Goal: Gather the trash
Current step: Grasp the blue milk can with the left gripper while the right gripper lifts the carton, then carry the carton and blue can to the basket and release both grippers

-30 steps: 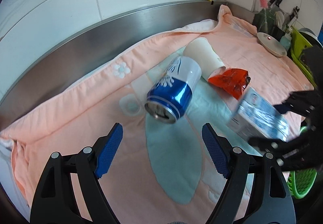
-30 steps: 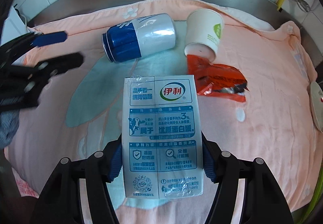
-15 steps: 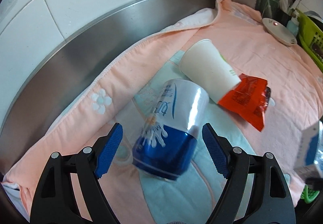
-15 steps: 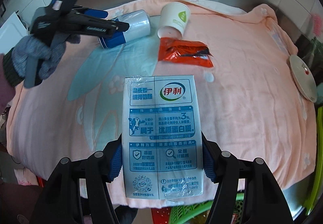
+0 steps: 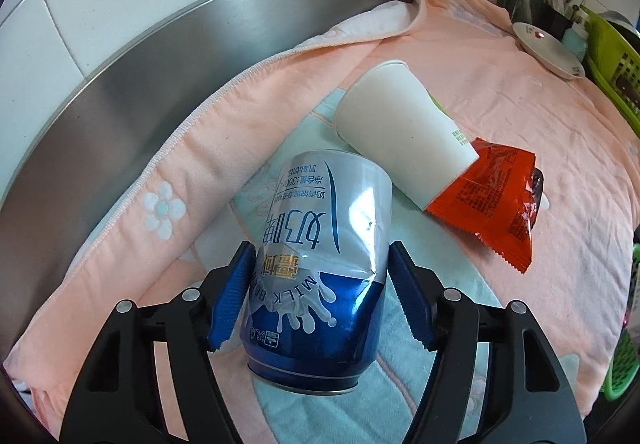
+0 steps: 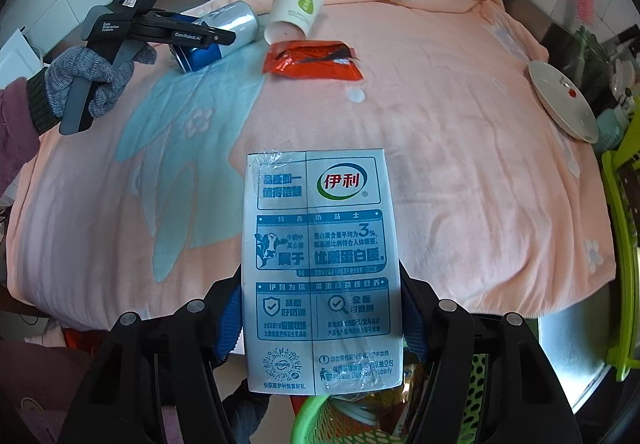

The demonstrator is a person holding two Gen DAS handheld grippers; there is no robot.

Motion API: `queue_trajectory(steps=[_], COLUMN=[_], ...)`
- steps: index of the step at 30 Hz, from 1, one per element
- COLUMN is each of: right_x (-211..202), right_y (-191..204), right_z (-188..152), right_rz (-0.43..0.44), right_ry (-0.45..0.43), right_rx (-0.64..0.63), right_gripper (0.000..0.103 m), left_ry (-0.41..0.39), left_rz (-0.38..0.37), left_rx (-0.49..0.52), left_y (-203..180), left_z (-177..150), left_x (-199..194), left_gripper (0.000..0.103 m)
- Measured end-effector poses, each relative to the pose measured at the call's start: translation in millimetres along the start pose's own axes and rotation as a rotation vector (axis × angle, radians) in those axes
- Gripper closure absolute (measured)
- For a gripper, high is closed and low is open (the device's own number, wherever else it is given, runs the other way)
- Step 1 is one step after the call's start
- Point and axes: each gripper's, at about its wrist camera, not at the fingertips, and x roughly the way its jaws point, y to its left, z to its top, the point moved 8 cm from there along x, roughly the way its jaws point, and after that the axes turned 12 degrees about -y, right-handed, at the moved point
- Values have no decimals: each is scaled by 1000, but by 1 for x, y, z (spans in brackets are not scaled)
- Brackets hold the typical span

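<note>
Left tongs (image 5: 320, 298) gripping dented can (image 5: 320, 264), long axis pointing 12 o'clock; right tongs (image 6: 322, 318) clamping milk carton (image 6: 320, 268), hovering above green basket (image 6: 316, 420) at 6 o'clock, off worktop edge.

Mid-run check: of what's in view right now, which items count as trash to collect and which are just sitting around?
Trash job: milk can in the left gripper; milk carton in the right gripper; paper cup; red wrapper; green basket.

Lying about: pink towel, white plate, green rack.
</note>
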Motion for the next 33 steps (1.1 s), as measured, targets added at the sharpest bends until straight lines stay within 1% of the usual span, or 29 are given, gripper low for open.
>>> queue_trajectory(steps=[7,12,18,24,26,27,30,33], right_x=[-14,-27,-44,-55,-55,-56,-56,-56], right_y=[-10,-19,-36,-56,-61,-63,-73,-81], right_z=[-21,-42,-68,-98,-109,-113,-129,-140], right_rz=[-18,-41,-70,-107,-119,-125,-140,-150], right_ry=[6,6,12,38,52,55,70,85], right_rx=[10,2,8,5,6,7,21,27], right_gripper=[41,41,41,41,41,41,41,41], left_ry=[-10,-41,-87,-120,-132,-135,-139,-137], left_rz=[13,-21,-73,-139,-159,-183,-221,-274], left_rx=[-13,-28,-9,-2,16,18,34,59], left_y=[-10,-24,-57,-99,-117,-129,-155,-190], left_z=[-13,-21,-31,-39,-44,-46,-53,-61], left_x=[-24,-57,-103,-144,-157,-164,-176,-188], left_gripper=[39,39,39,39,39,39,39,39])
